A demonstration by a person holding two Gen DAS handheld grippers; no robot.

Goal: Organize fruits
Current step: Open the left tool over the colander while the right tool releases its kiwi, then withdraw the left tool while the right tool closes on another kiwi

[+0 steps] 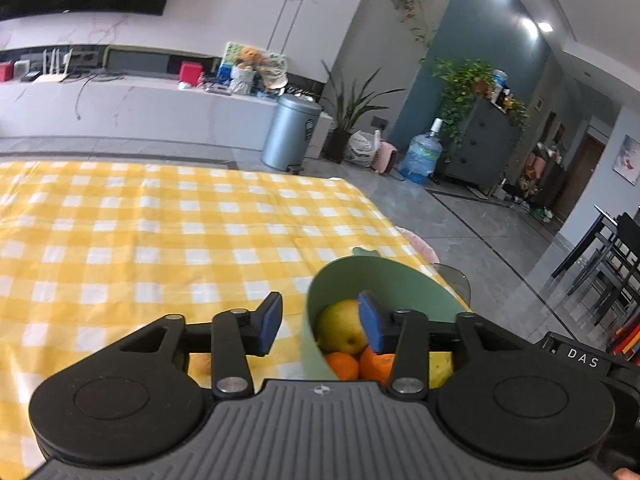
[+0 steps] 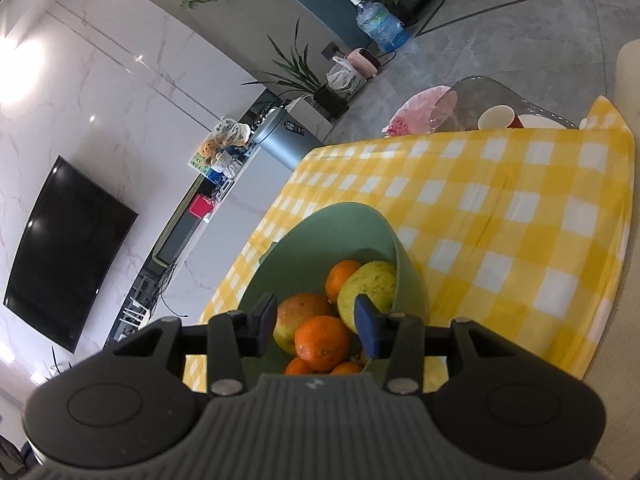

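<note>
A green bowl (image 1: 384,280) stands on the yellow checked tablecloth (image 1: 160,232) near the table's right edge. It holds a yellow-green pear (image 1: 340,330) and several oranges (image 1: 344,366). My left gripper (image 1: 320,326) is open and empty, its jaws astride the bowl's near rim. One more yellow fruit (image 1: 199,364) lies on the cloth under the left finger. In the right wrist view the bowl (image 2: 320,232) shows oranges (image 2: 322,342), a pear (image 2: 372,286) and a reddish-yellow fruit (image 2: 298,312). My right gripper (image 2: 316,326) is open and empty just above the fruit.
The table's right edge drops to a grey tiled floor (image 1: 480,232). A paper cup (image 2: 496,118) and a pink-covered thing (image 2: 420,110) sit on a glass table (image 2: 480,92) beyond the cloth. A metal bin (image 1: 290,132) stands far off.
</note>
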